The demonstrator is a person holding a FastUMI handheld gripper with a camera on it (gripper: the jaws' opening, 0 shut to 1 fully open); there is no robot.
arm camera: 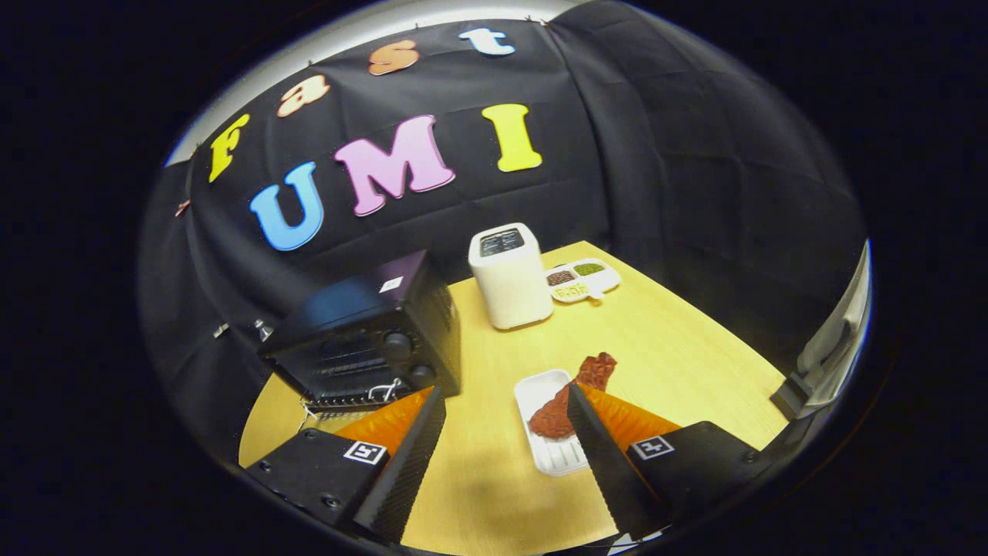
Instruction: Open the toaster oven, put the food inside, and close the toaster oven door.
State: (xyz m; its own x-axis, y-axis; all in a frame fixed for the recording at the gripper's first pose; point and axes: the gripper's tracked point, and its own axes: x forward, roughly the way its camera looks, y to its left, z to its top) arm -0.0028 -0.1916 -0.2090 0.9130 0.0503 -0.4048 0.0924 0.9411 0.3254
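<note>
A black toaster oven (370, 340) stands on the wooden table (679, 363), just beyond my left finger, its door let down and a wire rack showing at its mouth. The food, a reddish-brown drumstick (575, 398), lies on a small white tray (544, 425) right beside my right finger, whose tip overlaps it. My gripper (505, 398) hovers above the table, open wide, with nothing but bare tabletop between its fingers.
A white pop-up toaster (509, 276) stands at the back of the table. Beside it, to the right, sits a white divided dish (583, 280) with small portions of food. The black cloth wall closes the table in behind and left.
</note>
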